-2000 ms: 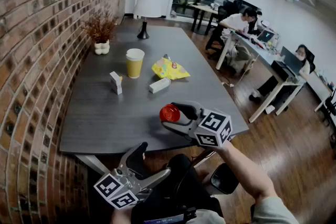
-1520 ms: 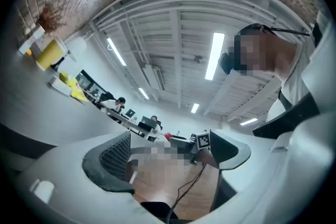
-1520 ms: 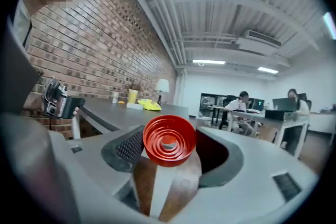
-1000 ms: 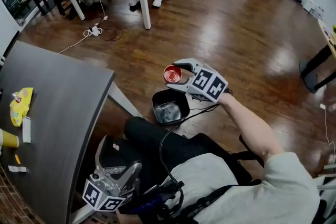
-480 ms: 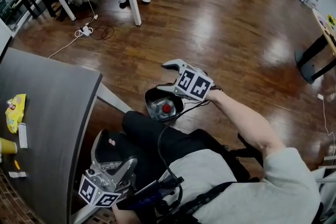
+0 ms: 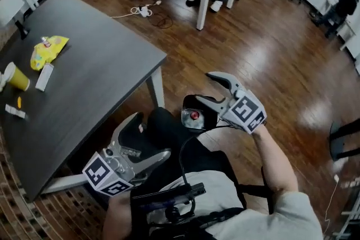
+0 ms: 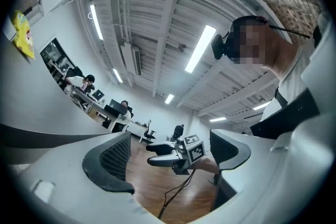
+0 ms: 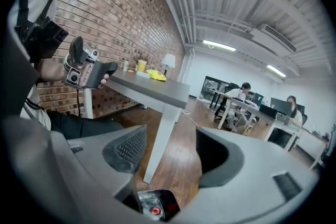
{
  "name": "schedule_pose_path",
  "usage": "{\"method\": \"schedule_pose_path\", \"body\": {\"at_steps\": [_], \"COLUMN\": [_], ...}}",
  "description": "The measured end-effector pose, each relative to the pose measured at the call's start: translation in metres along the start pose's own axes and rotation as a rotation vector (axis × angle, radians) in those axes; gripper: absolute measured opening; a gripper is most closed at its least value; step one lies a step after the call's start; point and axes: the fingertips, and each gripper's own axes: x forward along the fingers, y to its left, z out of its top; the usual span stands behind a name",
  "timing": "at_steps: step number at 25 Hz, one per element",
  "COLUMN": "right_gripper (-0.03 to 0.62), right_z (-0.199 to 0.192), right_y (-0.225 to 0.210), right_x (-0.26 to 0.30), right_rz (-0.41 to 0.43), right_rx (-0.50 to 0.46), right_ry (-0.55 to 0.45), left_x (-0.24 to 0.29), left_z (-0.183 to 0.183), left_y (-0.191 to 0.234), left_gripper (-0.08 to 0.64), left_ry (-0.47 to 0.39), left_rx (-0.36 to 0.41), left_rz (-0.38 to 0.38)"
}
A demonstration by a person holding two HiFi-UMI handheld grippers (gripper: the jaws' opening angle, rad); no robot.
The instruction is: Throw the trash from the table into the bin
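Red can (image 6: 194, 116) lies in the bin (image 6: 190, 102) on the floor near the counter (image 6: 95, 76) corner. Right hand-held gripper (image 6: 205, 87) is above the bin, released, jaws just closing slightly, nothing between them. Left hand-held gripper (image 6: 151, 135) released, empty. Yellow snack bag (image 6: 48, 50) and paper cup (image 6: 16, 78) sit toward the counter's wall edge. Probably light and crushable; pinch the bag's edge.

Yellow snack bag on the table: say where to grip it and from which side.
Pinch the yellow snack bag at its corner pointing away from the white box, coming down steeply from the table's middle. It lies flat, so likely only an edge offers the jaws purchase, and the box crowds its other end.
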Motion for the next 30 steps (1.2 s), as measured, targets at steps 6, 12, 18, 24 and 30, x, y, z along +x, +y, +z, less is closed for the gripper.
{"method": "schedule_pose_path", "body": {"at_steps": [6,12,18,24,30], "right_gripper": [0.288,0.288,0.288,0.288,0.288], "right_z": [0.051,0.099,0.143,0.172,0.192], "right_y": [0.047,0.123,0.185,0.255,0.301], "right_x": [0.037,0.088,0.121,0.139,0.139], "right_rz": [0.117,0.317,0.467,0.615,0.701], "right_rx": [-0.079,-0.155,-0.178,-0.302,-0.330], "right_ry": [-0.080,-0.153,-0.165,-0.283,-0.329], "left_x": [-0.038,-0.108,-0.175,-0.231,-0.275], "left_z": [0.018,0.034,0.063,0.062,0.064], "left_y": [0.026,0.037,0.036,0.027,0.013], "left_gripper": [0.457,0.457,0.457,0.457,0.457], "left_ry": [-0.034,-0.087,-0.162,-0.197,-0.236], "left_rx": [0.028,0.055,0.103,0.125,0.133], "left_rz": [0.089,0.248,0.399,0.515,0.614]}}
